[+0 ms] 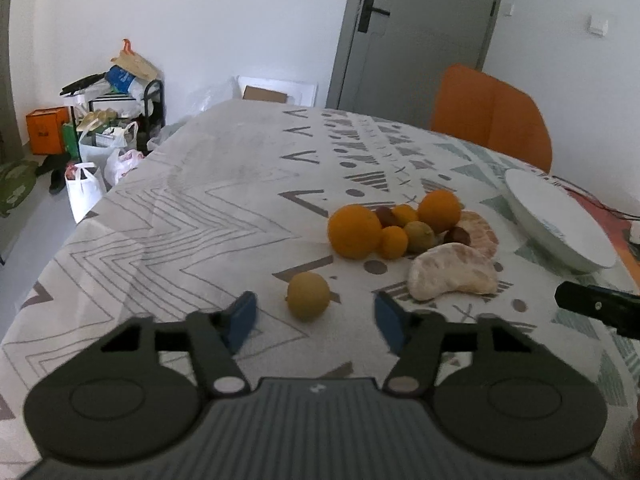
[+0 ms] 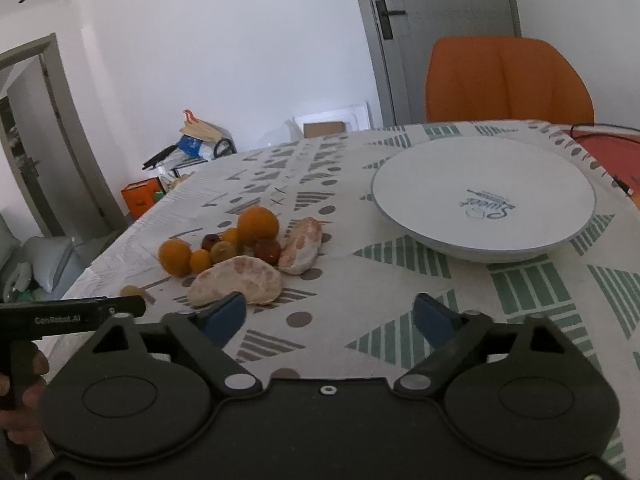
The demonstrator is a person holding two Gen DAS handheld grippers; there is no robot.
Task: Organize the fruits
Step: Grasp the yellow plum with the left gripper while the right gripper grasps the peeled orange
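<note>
Orange, yellow and dark red against a patterned cloth (image 1: 192, 200) on the bench (image 1: 120, 264): a heap of fruit near the middle. Two large oranges (image 1: 354, 232), with several small round fruits (image 1: 418, 236) packed between and touching them. Just beside the heap, on the side toward the plate, two peeled pale pink citrus segments (image 1: 452, 272), one in front of the other. Apart from the heap, alone and nearest the left camera, a small yellow-green fruit (image 1: 309, 297).

Left tongs (image 1: 316, 316) at medium width, blue pads (image 1: 242, 316) either side of that lone fruit but clear of it, gripping nothing. Right tongs (image 2: 332, 316) wide and empty, low over bare cloth, the nearer citrus segment just ahead of the left pad.

Off to the right of the heap, well clear of it, a white plate (image 2: 400, 224) with blue lettering, holding no fruit. Behind the bench, an orange chair (image 2: 508, 80) and a grey door (image 1: 420, 20).
</note>
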